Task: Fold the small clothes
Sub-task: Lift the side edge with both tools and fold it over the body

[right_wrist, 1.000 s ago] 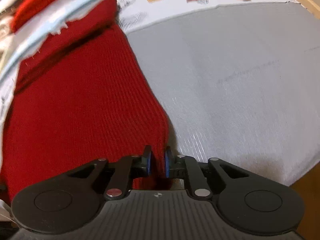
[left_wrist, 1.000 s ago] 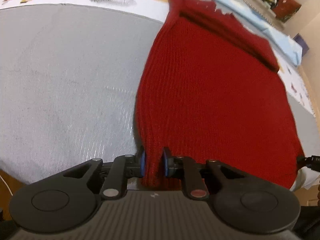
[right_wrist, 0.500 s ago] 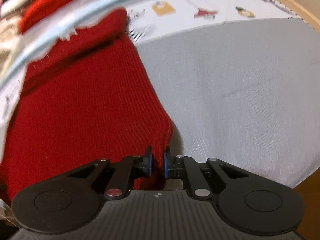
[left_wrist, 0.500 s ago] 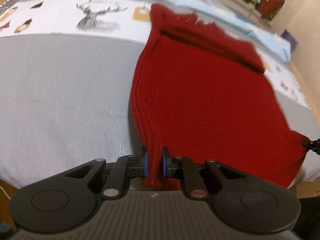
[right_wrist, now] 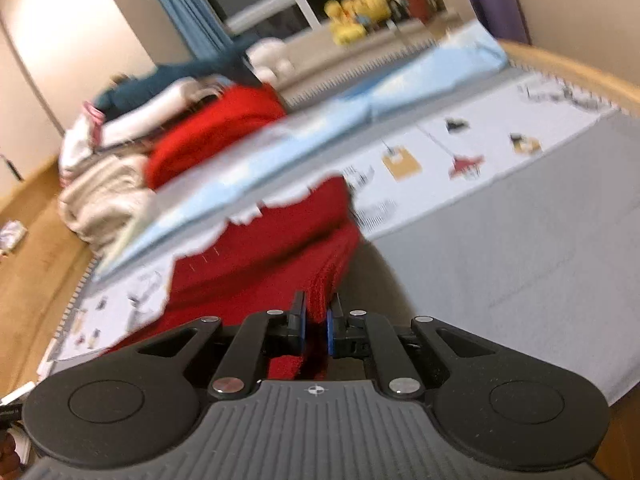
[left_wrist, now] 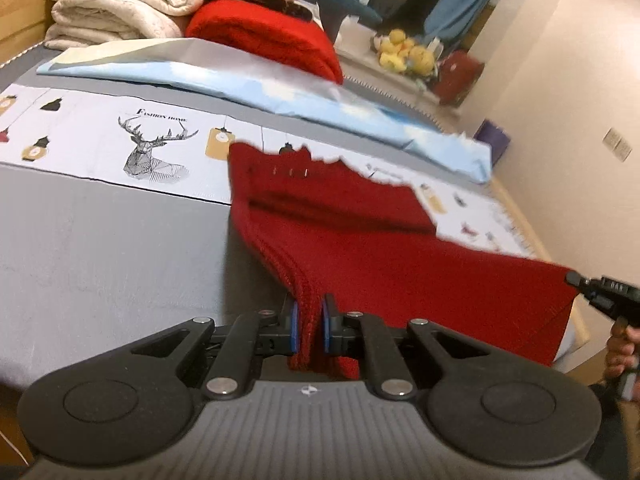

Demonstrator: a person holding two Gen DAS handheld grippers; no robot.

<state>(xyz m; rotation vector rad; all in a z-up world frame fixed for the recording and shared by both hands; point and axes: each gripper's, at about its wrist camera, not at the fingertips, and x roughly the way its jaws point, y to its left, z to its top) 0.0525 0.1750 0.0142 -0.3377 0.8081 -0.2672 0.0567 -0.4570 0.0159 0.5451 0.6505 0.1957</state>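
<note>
My left gripper (left_wrist: 308, 326) and right gripper (right_wrist: 316, 326) are both pinching the bumpy red knitted sweater (left_wrist: 380, 248) above the smooth grey sheet (left_wrist: 100, 240).

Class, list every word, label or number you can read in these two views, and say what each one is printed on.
"FASHION HOME": above the deer drawing on the white printed strip of the bed cover.
Small print beside the red knit: too blurred to read.
Right wrist view: print on the strip is blurred; nothing readable.
</note>
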